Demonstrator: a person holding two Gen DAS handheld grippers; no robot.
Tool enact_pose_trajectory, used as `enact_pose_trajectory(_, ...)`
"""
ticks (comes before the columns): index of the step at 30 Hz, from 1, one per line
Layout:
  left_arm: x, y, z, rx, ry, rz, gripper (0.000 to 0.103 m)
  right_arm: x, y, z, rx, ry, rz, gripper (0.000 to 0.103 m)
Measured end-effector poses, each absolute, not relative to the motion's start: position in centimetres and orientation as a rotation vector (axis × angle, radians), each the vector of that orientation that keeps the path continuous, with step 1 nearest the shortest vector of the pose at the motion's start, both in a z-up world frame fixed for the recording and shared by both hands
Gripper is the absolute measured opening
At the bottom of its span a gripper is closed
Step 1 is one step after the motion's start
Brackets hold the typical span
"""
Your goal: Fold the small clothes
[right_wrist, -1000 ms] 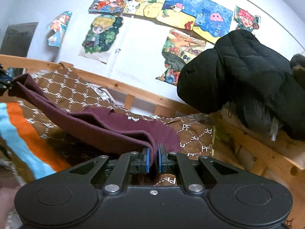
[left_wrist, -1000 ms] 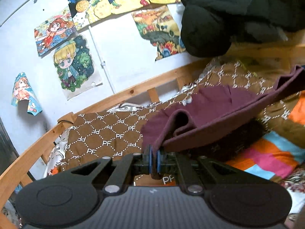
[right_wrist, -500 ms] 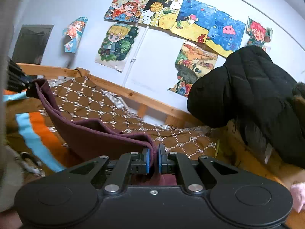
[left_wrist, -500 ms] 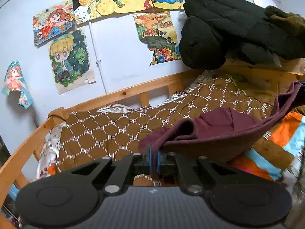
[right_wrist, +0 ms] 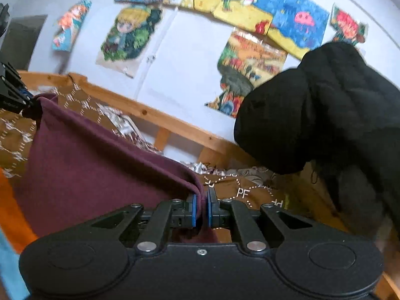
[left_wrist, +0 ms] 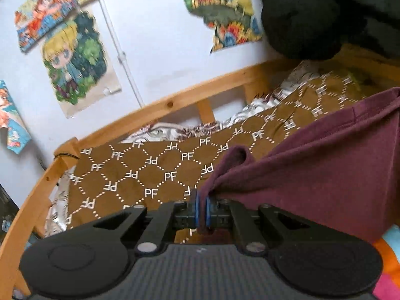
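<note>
Left gripper point(left_wrist: 202, 206) pinched tight on corner of maroon garment point(left_wrist: 312, 175). Right gripper point(right_wrist: 201, 207) clamps opposite corner. Cloth hangs stretched between both, lifted above brown quilt point(left_wrist: 150, 170). Black jacket point(right_wrist: 325, 112) beyond right gripper.

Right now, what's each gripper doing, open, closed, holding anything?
Left gripper: closed on the maroon garment.
Right gripper: closed on the same garment's other corner.

Maroon garment's point(left_wrist: 312, 175) lower edge behind left claw point(left_wrist: 202, 208); black coat point(right_wrist: 325, 115) cut off, posters point(right_wrist: 250, 70) blurred.
</note>
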State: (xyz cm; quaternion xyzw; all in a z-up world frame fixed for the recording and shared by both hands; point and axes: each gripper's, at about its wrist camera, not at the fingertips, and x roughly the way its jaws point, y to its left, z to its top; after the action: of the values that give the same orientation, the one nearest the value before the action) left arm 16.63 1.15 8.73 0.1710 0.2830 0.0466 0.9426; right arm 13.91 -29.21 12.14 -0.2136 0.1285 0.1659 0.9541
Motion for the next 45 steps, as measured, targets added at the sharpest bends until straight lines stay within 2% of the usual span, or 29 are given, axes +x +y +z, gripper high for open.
enact_pose_trajectory(9, 27.6, 2.5, 2.8, 0.342, 0.766, 0.066, 0.005, 25.1, -27.7, 6.5, -0.462, 0.419, 0.345, 0.008)
enact_pose_trajectory(19, 30.5, 4.0, -1.3, 0.301, 0.835, 0.022, 0.009, 30.3, -26.5, 1.2, -0.458, 0.547, 0.367, 0.008)
enact_pose_trajectory(22, 30.7, 4.5, -1.6, 0.275, 0.842, 0.010, 0.023, 30.9, -26.5, 0.5, -0.453, 0.573, 0.372, 0.008)
enact_pose_trajectory(23, 30.7, 4.6, -1.6, 0.271, 0.840, 0.010, 0.036, 31.1, -26.6, 0.3, -0.447, 0.583, 0.375, 0.008)
enact_pose_trajectory(24, 30.6, 4.8, -1.6, 0.267, 0.835, 0.007, 0.043, 31.3, -26.6, 0.2, -0.442, 0.593, 0.378, 0.008)
enact_pose_trajectory(26, 30.2, 5.2, -1.5, 0.260, 0.820, 0.001, 0.064, 31.7, -26.7, -0.1, -0.432, 0.609, 0.381, 0.008)
enact_pose_trajectory(31, 28.2, 7.2, -1.1, 0.240, 0.789, -0.021, 0.086, 32.5, -27.2, -0.5, -0.392, 0.645, 0.382, 0.009)
enact_pose_trajectory(33, 26.9, 8.2, -1.0, 0.202, 0.777, -0.027, 0.089, 32.8, -27.4, -0.7, -0.377, 0.664, 0.386, 0.011)
enact_pose_trajectory(34, 26.2, 8.7, -1.1, 0.177, 0.778, -0.037, 0.089, 33.0, -27.6, -0.8, -0.370, 0.674, 0.386, 0.020)
enact_pose_trajectory(35, 25.6, 9.0, -1.2, 0.154, 0.781, -0.054, 0.089, 33.1, -27.8, -0.8, -0.354, 0.676, 0.379, 0.026)
enact_pose_trajectory(37, 24.3, 9.2, -1.8, 0.128, 0.791, -0.102, 0.089, 33.0, -28.4, -0.8, -0.314, 0.677, 0.385, 0.050)
enact_pose_trajectory(40, 23.5, 8.7, -2.7, 0.138, 0.803, -0.151, 0.087, 32.4, -29.7, -0.6, -0.255, 0.674, 0.373, 0.070)
enact_pose_trajectory(42, 23.7, 8.2, -3.2, 0.137, 0.833, -0.169, 0.078, 31.9, -30.7, -0.3, -0.211, 0.663, 0.371, 0.080)
enact_pose_trajectory(44, 23.9, 7.9, -3.6, 0.119, 0.858, -0.178, 0.060, 31.3, -31.6, -0.1, -0.170, 0.653, 0.371, 0.089)
enact_pose_trajectory(45, 24.2, 7.7, -3.8, 0.105, 0.872, -0.181, 0.055, 31.1, -32.0, 0.0, -0.158, 0.651, 0.370, 0.093)
